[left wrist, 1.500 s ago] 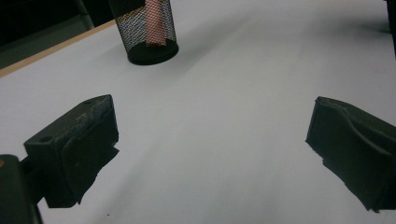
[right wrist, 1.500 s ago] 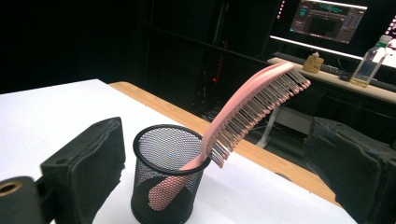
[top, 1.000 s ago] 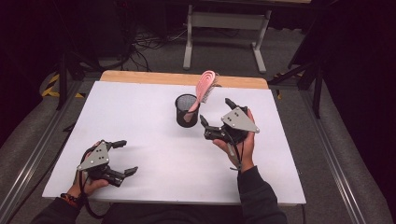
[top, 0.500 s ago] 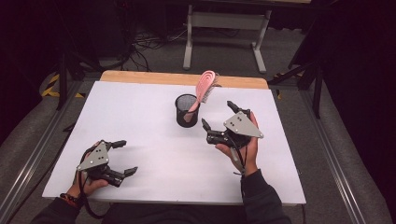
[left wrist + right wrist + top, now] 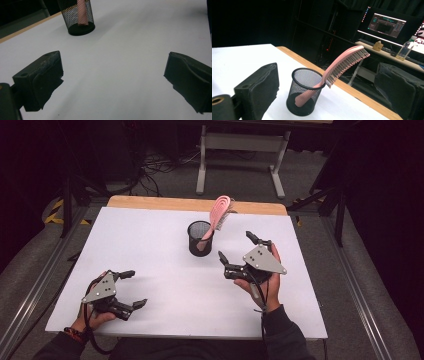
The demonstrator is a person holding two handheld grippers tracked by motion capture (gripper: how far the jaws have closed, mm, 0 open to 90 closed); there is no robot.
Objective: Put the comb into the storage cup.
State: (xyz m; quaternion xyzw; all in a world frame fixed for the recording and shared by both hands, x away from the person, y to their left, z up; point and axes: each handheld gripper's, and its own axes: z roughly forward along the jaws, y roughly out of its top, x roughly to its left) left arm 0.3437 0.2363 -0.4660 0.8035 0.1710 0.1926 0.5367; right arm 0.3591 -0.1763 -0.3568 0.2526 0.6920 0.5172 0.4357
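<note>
your left gripper [image 5: 129,289], black with a grey three-cornered plate on top, sits low at the near left corner of the white table top [image 5: 150,250], its jaws spread wide with nothing but bare white surface between them. it lies well apart from everything else on the table.

your right gripper [image 5: 239,249], of the same make, is farther in on the right side, held in your hand [image 5: 265,280] above the table. its jaws also stand wide apart and hold nothing; they point toward the cup and stop near it without touching.

beyond that, near the middle of the far half, stands the black wire-mesh cup [image 5: 199,239], upright. the pink plastic hairbrush [image 5: 217,217] rests inside it, handle down in the cup, its bristled head leaning out over the rim toward the far right.

past the table's wooden far edge [image 5: 195,204] are a dark floor and a grey desk frame [image 5: 240,145].
</note>
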